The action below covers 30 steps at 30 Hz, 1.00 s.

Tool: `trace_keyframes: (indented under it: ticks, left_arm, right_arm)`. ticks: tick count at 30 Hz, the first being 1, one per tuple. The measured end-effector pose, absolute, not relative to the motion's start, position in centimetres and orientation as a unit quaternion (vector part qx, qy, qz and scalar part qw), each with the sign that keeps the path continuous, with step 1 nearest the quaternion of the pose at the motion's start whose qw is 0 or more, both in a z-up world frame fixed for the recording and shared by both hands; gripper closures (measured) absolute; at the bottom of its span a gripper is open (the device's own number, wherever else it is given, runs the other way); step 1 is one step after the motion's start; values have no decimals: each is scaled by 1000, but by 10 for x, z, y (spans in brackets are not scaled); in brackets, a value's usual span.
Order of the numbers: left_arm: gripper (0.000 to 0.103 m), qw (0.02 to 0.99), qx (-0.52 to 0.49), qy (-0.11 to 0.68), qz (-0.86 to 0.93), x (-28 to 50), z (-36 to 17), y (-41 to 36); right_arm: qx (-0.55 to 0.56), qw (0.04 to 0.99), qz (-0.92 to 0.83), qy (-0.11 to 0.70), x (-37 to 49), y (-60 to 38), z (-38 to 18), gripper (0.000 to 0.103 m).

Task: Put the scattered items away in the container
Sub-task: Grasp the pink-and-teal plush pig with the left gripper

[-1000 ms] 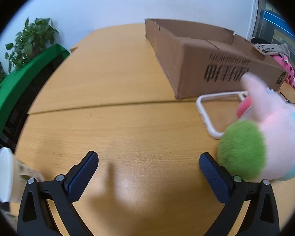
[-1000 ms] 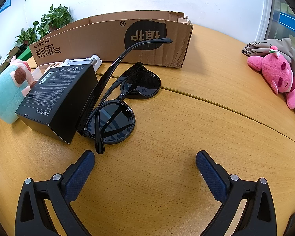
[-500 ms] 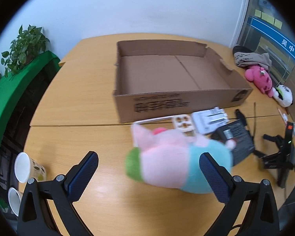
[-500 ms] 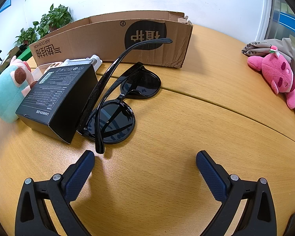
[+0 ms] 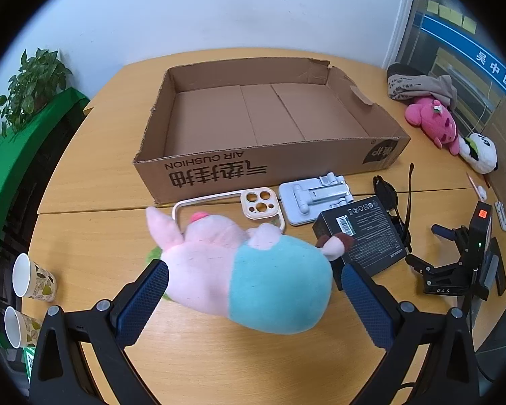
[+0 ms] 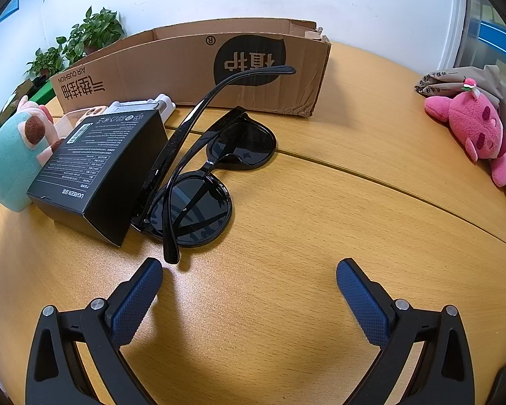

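A pink, teal and green plush toy (image 5: 253,276) lies on the wooden table, in front of an open, empty cardboard box (image 5: 253,165). My left gripper (image 5: 254,271) hovers above the plush, open, one finger on each side of it and apart from it. Between plush and box lie a clear phone case (image 5: 259,202), a grey phone stand (image 5: 315,195), a black carton (image 5: 367,233) and black sunglasses (image 5: 393,195). My right gripper (image 6: 249,270) sits low on the table, open and holding nothing, just short of the sunglasses (image 6: 202,199), which lean on the black carton (image 6: 97,165).
Two paper cups (image 5: 30,280) stand at the table's left edge. A pink plush (image 5: 435,121), a panda plush (image 5: 479,148) and a folded cloth lie at the far right. A green bench with plants (image 5: 33,84) runs along the left.
My left gripper rose from table height and swung right, so the plush now sits between its fingers and the box's inside shows. The right gripper has not moved.
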<state>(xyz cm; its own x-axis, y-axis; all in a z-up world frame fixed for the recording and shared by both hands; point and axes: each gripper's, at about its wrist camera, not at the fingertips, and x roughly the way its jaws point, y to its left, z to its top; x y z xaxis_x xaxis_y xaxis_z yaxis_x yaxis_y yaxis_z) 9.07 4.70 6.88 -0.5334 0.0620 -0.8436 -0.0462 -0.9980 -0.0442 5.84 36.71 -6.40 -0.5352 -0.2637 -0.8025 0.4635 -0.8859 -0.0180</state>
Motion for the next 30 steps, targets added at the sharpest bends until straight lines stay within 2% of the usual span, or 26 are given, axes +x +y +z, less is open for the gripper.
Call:
trace_keyframes:
  ticks: [7,15,21,30]
  left_arm:
    - [1,19,-491,-7,871,95,55,41]
    - [1,7,-505,-43,862,101,19,7]
    - [1,37,-506,-128,852,101,-3,-18]
    - [1,81,-499,-200,839,100,-17,-36]
  right_arm:
    - [434,209,-868,115,58,367,-64,0]
    - [434,210,-868,115,58,367,-64,0]
    - [434,210,-868,115,59,367,-64,0]
    - [435,207,-869,114,57,365,-64,0]
